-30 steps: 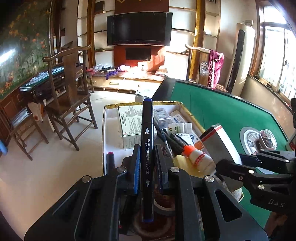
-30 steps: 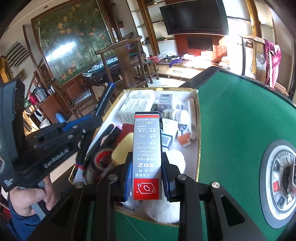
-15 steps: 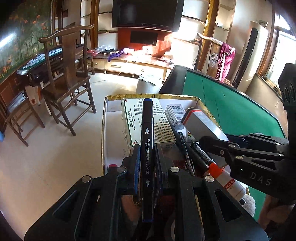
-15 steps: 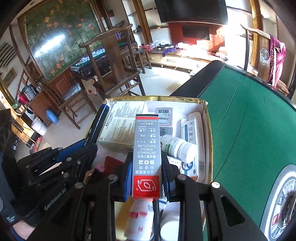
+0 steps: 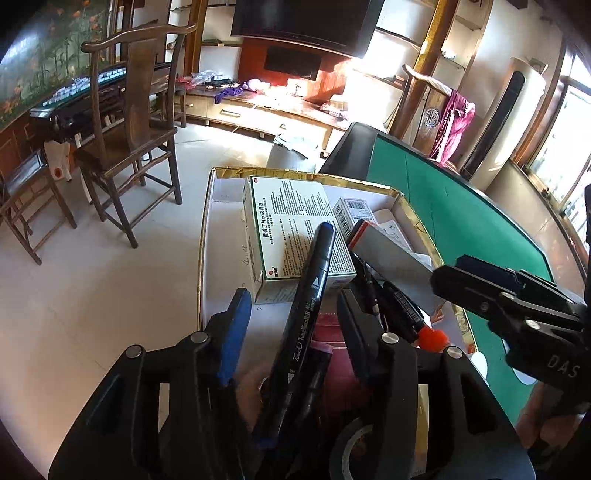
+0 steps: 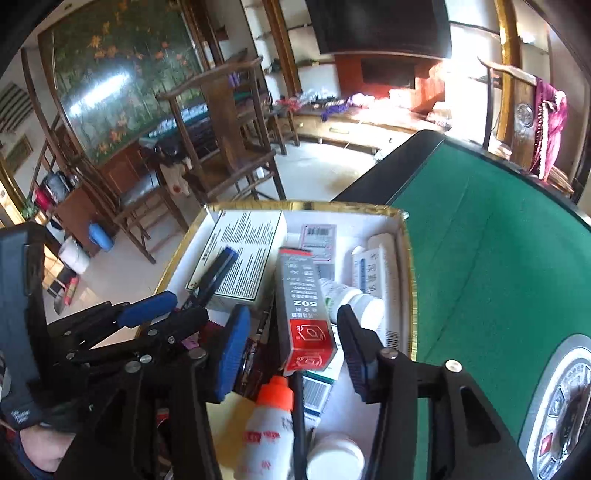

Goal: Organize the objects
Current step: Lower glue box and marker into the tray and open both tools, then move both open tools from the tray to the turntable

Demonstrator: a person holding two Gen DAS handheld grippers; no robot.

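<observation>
Over gold-rimmed box [image 6: 404, 258]: both fingers just spreading, black marker [image 5: 308, 295] and glue carton [image 6: 304, 314] loose between; either may slide onto clutter, land crooked.

Wooden chair [image 5: 129, 147], wall television [image 5: 303, 22]

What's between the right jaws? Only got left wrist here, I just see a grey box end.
Observer: A grey-and-red glue box marked 502. The right gripper has just been opening its jaws, and the pads are clear of the box.
Operator: Anything right of that box?
Observer: A white bottle lies beside a white tube, by the tray wall.
</observation>
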